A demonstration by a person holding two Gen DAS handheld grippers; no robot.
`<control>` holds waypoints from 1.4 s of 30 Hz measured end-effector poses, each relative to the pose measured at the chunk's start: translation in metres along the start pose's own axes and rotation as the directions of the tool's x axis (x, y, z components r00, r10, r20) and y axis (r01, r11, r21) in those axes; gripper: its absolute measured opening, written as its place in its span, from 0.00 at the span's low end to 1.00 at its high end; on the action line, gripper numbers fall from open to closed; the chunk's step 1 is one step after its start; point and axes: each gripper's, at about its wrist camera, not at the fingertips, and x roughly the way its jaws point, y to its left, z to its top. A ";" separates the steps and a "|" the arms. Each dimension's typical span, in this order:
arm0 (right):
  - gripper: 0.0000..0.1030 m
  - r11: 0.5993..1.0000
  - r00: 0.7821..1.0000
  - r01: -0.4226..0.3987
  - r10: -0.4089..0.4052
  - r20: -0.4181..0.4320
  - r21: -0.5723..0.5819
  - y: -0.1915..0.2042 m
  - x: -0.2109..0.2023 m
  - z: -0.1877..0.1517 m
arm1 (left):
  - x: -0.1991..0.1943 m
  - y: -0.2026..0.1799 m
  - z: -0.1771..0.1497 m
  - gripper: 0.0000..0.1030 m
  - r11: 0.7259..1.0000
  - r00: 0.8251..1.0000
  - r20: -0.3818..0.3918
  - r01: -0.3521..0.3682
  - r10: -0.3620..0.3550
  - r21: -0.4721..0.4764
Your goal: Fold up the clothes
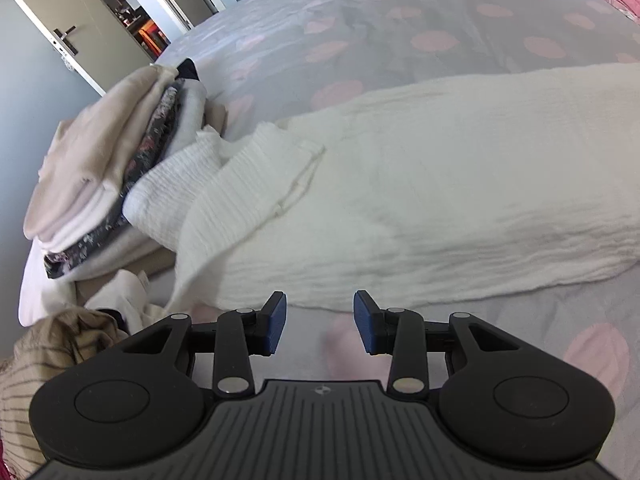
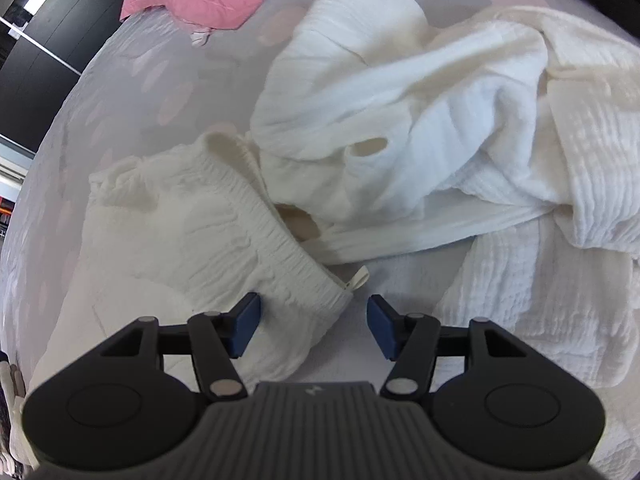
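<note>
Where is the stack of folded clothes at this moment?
In the left wrist view, the stack of folded clothes sits at the left on the bed, beside the white garment, with the door behind it.

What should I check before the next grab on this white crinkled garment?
1. Left tongs open, holding nothing: ok.
2. Right tongs open, holding nothing: ok.
3. Gathered elastic waistband of the white crinkled garment within the right tongs' line: ok, its corner sits between the blue pads.
4. Garment spread flat: not ok, bunched in the right wrist view.
5. Stack of folded clothes clear of the garment: not ok, they touch.
</note>
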 end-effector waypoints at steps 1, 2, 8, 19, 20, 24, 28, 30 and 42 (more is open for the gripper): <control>0.59 1.000 1.000 0.000 0.000 0.001 0.002 0.003 0.005 0.000 | 0.001 -0.004 -0.003 0.34 1.000 1.000 -0.005 0.003 -0.003 0.006; 0.59 1.000 1.000 0.003 -0.003 0.003 0.001 0.006 0.010 -0.001 | 0.003 -0.007 -0.005 0.34 1.000 1.000 -0.010 0.004 -0.004 0.011; 0.29 0.976 0.993 0.104 -0.091 0.075 -0.191 0.047 0.021 -0.012 | 0.010 -0.019 -0.012 0.34 1.000 0.999 -0.034 0.021 -0.021 -0.014; 0.21 0.984 0.961 0.062 -0.014 0.276 -0.165 0.075 -0.104 -0.006 | -0.012 -0.002 -0.034 0.34 0.997 0.998 -0.020 0.051 -0.052 -0.056; 0.21 0.983 0.958 0.069 -0.018 0.285 -0.170 0.078 -0.116 -0.005 | -0.015 0.001 -0.036 0.34 0.996 0.998 -0.014 0.058 -0.059 -0.066; 0.20 0.973 0.935 0.117 -0.040 0.354 -0.198 0.078 -0.163 -0.006 | -0.024 0.013 -0.045 0.34 0.993 0.997 0.003 0.083 -0.083 -0.089; 0.20 0.961 0.902 0.213 -0.124 0.415 -0.176 0.055 -0.198 -0.004 | -0.029 0.016 -0.054 0.34 0.991 0.994 0.007 0.107 -0.107 -0.083; 0.20 0.956 0.887 0.267 -0.194 0.419 -0.122 0.030 -0.206 0.002 | -0.030 0.015 -0.055 0.34 0.991 0.993 0.014 0.115 -0.114 -0.070; 0.28 0.894 0.858 0.447 -0.433 0.278 0.013 -0.068 -0.169 0.002 | -0.031 0.017 -0.024 0.37 0.988 0.979 0.142 0.154 -0.148 -0.026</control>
